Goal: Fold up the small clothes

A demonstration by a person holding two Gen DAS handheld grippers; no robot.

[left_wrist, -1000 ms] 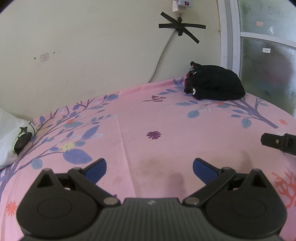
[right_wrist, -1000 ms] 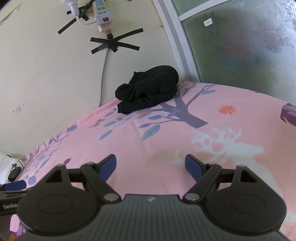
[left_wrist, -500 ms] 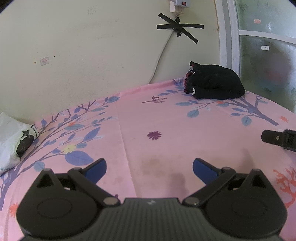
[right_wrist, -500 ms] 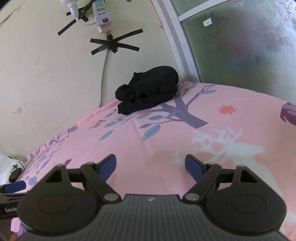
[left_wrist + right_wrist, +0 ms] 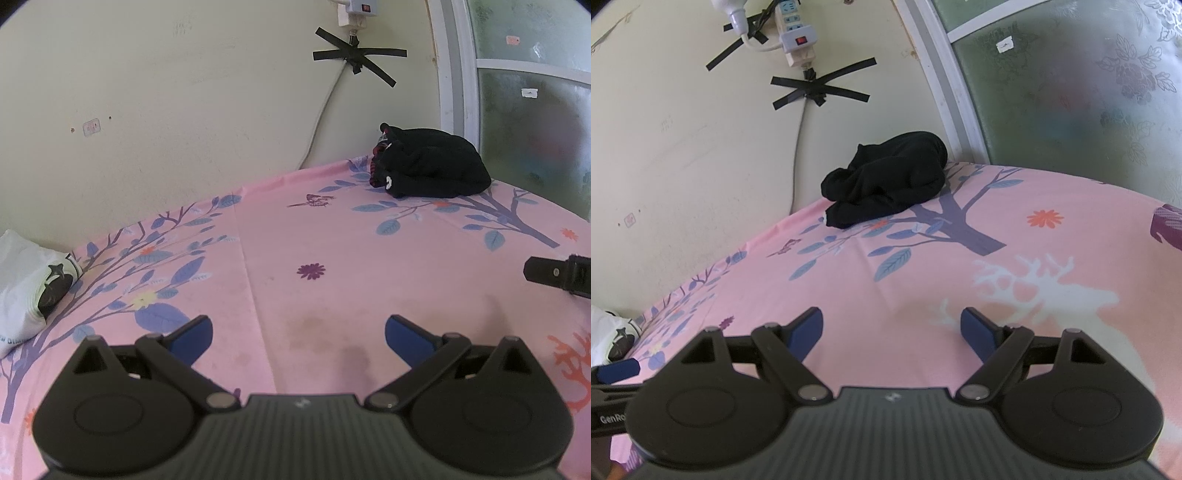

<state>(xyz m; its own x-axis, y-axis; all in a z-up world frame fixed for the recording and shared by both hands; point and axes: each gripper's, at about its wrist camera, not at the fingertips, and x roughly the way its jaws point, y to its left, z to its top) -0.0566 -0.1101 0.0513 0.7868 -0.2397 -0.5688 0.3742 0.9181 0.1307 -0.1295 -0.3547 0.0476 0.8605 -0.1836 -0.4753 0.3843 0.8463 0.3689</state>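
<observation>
Left tool (image 5: 298, 334) and right tool (image 5: 892, 329): both spread wide, empty, over the pink sheet (image 5: 923, 280). Step: pre-grasp. Next, likely reach the crumpled black garment (image 5: 886, 184), upper centre of frame.

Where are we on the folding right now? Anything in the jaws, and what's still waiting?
Done, apparently: a white garment lies compact and folded-looking at the sheet's left edge. In hand: nothing. The left gripper and right gripper both hover over the pink sheet with jaws open and empty. Left: the black clothes sit bunched in a heap by the wall near the window, untouched, so that pile needs fetching and folding.
</observation>
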